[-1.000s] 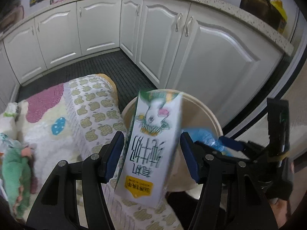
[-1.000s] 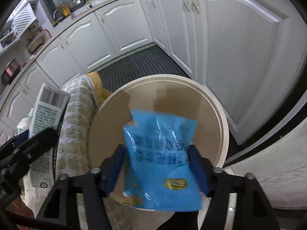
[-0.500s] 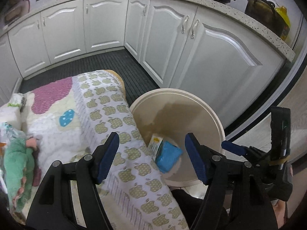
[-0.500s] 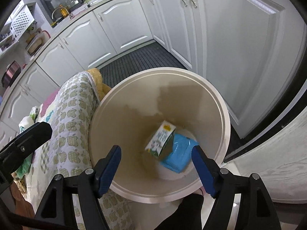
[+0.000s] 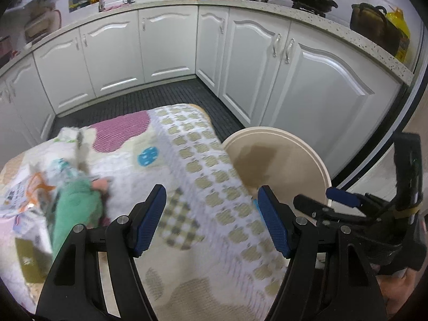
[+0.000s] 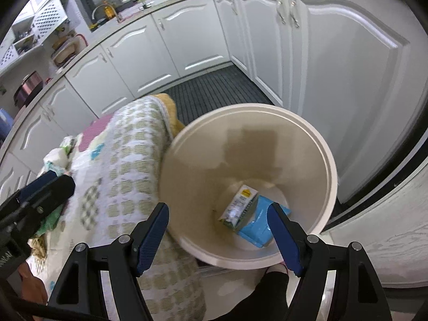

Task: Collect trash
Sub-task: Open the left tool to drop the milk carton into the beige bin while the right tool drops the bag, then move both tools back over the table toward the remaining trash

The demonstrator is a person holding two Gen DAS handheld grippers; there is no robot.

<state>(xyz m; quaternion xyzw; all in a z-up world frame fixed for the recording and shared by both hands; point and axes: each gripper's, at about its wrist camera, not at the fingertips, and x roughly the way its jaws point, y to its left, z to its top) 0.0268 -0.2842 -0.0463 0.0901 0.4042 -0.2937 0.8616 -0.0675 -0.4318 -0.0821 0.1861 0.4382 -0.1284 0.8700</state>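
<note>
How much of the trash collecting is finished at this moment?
Done: a milk carton and a blue packet lie in the cream bin. In hand: nothing; both hand-held grippers are open. Left: crumpled wrappers on the blanket-covered table.

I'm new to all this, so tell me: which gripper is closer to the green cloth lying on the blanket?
Left. The left gripper hangs open over the blanket, right beside the green cloth. The right gripper is open over the bin, on the blanket's far side from it.
</note>
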